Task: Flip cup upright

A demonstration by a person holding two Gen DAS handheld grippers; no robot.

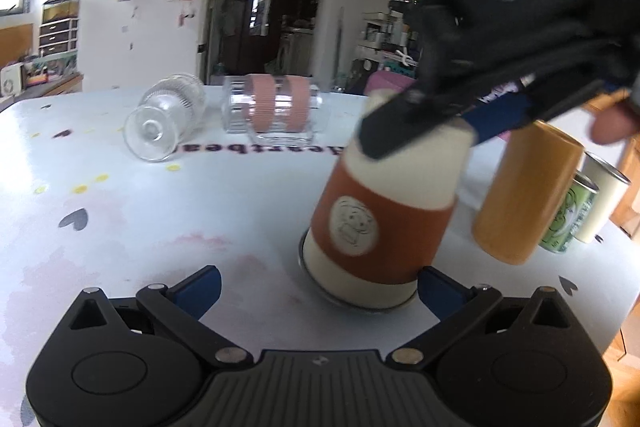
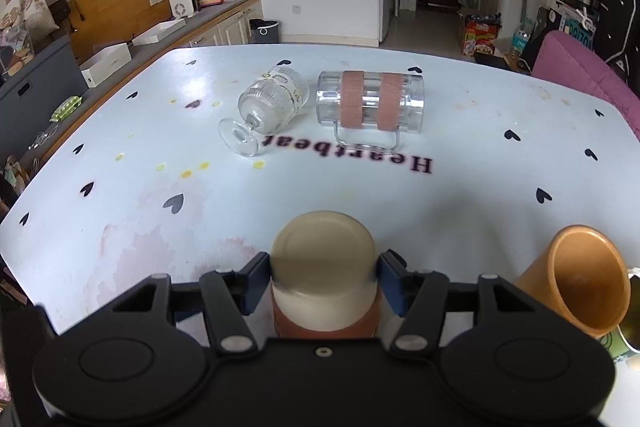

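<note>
A cream cup with a brown sleeve [image 1: 380,211] stands upside down and tilted on the white table [image 1: 120,195], its rim down. My right gripper [image 2: 323,277] is shut on its upper end, the cup's flat base [image 2: 323,247] facing the right wrist camera. In the left wrist view the right gripper [image 1: 424,119] comes in from the upper right. My left gripper [image 1: 318,287] is open and empty, just in front of the cup, its right finger [image 1: 436,287] beside the cup's rim.
A stemmed glass [image 2: 268,107] and a clear mug with pink bands [image 2: 370,101] lie on their sides at the far middle of the table. An orange cup [image 2: 580,287], a green can [image 1: 570,219] and a white cup [image 1: 604,203] stand to the right.
</note>
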